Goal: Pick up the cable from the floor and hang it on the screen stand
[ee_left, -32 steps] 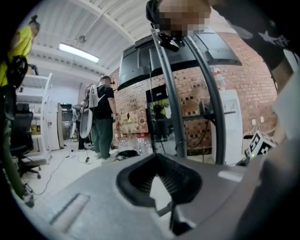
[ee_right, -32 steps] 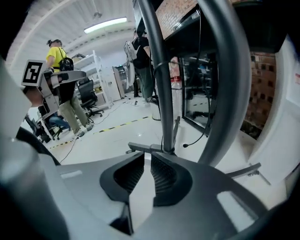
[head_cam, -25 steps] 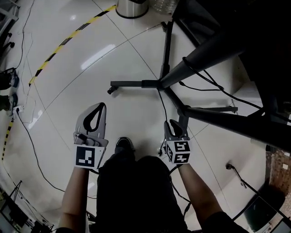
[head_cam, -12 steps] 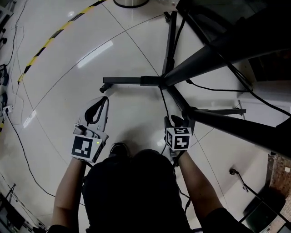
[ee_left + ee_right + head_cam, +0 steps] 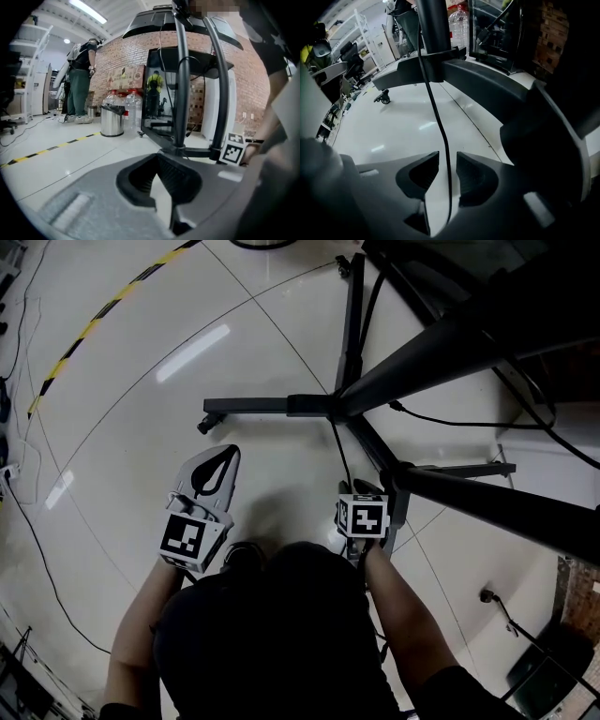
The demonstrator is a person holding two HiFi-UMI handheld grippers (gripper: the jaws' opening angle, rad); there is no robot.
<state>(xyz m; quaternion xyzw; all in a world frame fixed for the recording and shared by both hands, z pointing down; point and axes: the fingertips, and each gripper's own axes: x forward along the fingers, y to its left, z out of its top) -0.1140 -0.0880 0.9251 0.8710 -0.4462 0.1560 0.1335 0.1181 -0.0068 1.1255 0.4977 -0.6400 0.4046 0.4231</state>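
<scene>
Our right gripper (image 5: 447, 165) points steeply down at the glossy white floor (image 5: 131, 456) with its jaws spread wide. They have just been opening, and the thin black cable (image 5: 439, 126) runs straight through the gap between them, clear of both pads (image 5: 473, 178). In the head view we follow that cable from the hub of the black screen stand (image 5: 281, 407) across the floor toward us and in under the right gripper, which sits just beside the stand's nearest leg. Our left gripper (image 5: 157, 158) is pressed together at the tips, so its jaws form a closed teardrop loop with only floor showing through. It hangs over bare floor to the left of the stand, well apart from the cable, and we cannot see it touching anything. As for writing, each gripper carries a marker cube (image 5: 363, 515) printed with a black-and-white pattern of squares. In the left gripper view clear bottles (image 5: 132, 105) with red at the top stand beside a steel bin (image 5: 111, 121) at the foot of a brick wall (image 5: 126, 51); whatever is printed on them is too small for us to read. A yellow-and-black striped tape (image 5: 94, 326) crosses the floor far to the left.
</scene>
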